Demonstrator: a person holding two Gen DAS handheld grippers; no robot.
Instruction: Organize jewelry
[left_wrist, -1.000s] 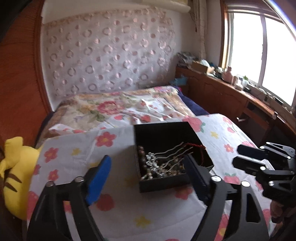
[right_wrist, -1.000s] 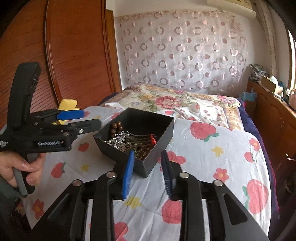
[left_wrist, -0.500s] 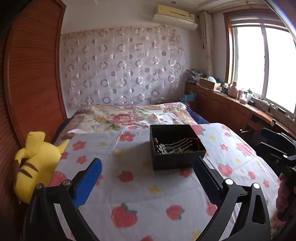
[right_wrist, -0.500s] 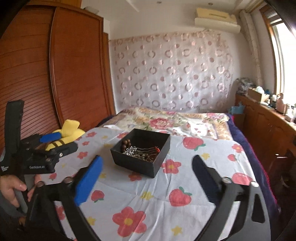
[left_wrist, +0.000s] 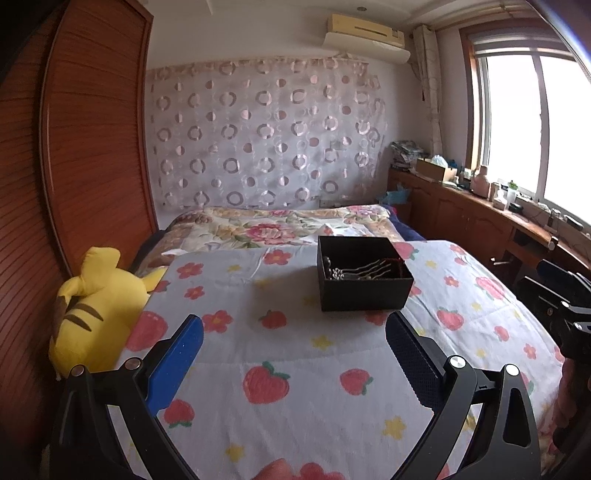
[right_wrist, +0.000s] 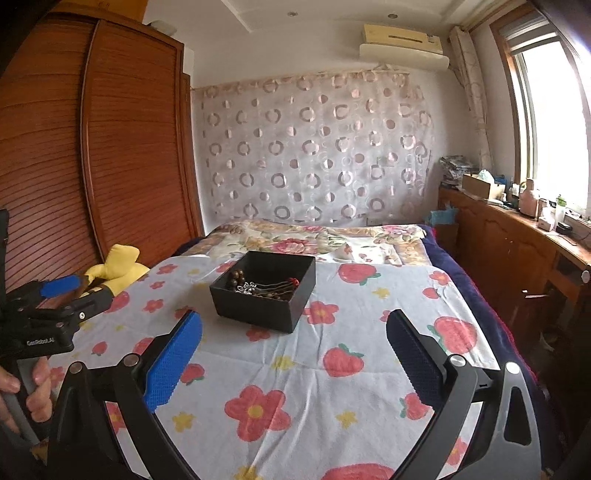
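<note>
Left wrist view, L to R: yellow plush toy (left_wrist: 96, 302) at bed edge, left gripper (left_wrist: 293, 345) w/ jaws spread wide & empty, black jewelry box (left_wrist: 364, 278) on the floral sheet (left_wrist: 258, 369) holding beads & hairpins, right gripper (right_wrist: 293, 343) likewise released, empty. Both sit well back from the box. Looks like all jewelry's boxed; task seems about done, nxt move prob just checking nothing's left out.

The box (left_wrist: 364, 275) sits on the bed (left_wrist: 295, 369), ahead of both grippers and apart from them. Jewelry (right_wrist: 264, 286) lies in it — beads (right_wrist: 234, 278) at its left end, pins seemingly beside them. A plush (left_wrist: 96, 306) lies at the bed's left edge; a counter (left_wrist: 480, 210) runs along the right.
</note>
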